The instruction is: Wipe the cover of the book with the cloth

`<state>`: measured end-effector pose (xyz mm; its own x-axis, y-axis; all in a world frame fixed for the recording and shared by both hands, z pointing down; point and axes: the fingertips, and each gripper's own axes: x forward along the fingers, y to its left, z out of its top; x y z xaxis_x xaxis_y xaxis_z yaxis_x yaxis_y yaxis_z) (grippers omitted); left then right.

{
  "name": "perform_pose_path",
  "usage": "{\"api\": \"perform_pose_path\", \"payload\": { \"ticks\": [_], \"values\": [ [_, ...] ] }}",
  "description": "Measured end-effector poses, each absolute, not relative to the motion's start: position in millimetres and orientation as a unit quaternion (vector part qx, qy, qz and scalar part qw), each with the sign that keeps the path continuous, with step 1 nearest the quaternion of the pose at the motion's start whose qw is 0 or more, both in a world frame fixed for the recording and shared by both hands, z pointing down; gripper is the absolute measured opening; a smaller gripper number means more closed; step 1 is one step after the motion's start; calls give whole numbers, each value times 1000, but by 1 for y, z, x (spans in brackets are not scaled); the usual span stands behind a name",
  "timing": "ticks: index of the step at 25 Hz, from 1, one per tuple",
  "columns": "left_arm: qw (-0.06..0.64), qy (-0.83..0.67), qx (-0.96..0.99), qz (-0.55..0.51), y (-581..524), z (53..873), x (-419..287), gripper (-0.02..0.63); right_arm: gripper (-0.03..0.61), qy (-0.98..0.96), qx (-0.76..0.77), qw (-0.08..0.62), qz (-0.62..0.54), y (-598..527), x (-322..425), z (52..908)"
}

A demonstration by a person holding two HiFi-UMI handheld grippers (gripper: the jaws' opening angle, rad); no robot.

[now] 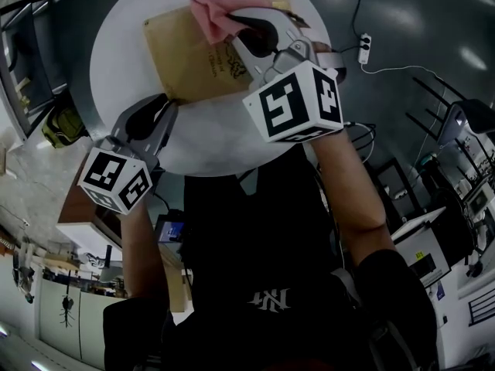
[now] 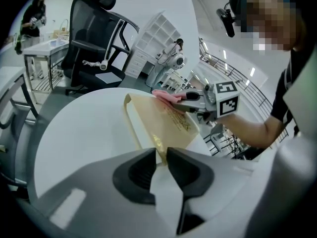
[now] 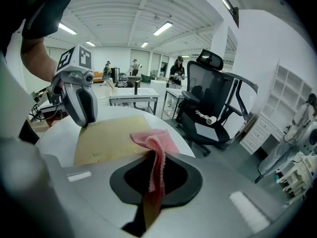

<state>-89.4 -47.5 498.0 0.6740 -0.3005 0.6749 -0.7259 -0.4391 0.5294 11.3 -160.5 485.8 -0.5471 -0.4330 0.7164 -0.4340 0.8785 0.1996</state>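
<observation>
Dim head view; bright ceiling strips; heavy fisheye edge distortion

Your left claw (image 1: 165, 100) and right claw (image 1: 246, 23) share one build: a light grey moulded housing with black jaw pads. Each carries a white cube printed with black square markers: the left cube (image 1: 116, 178) and the right cube (image 1: 295, 100). You wear a black short-sleeved shirt (image 1: 255, 230) with a white print (image 1: 271, 298) on its front.

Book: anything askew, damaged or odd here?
Nothing stands out. The book lies flat, at a slant, on the table, its near corner pinched in the left tool. The right tool holds the pink cloth on its far end. No damage shows.
</observation>
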Motion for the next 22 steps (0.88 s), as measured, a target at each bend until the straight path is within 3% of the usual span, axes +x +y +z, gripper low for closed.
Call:
{"api": "perform_pose_path", "payload": {
  "ticks": [17, 22],
  "values": [
    [425, -323, 805, 259, -46, 500, -90, 72, 14, -855, 307, 418, 22, -169, 88, 488],
    [421, -324, 807, 258, -47, 498, -91, 71, 14, -828, 332, 450, 39, -176, 117, 495]
  ]
}}
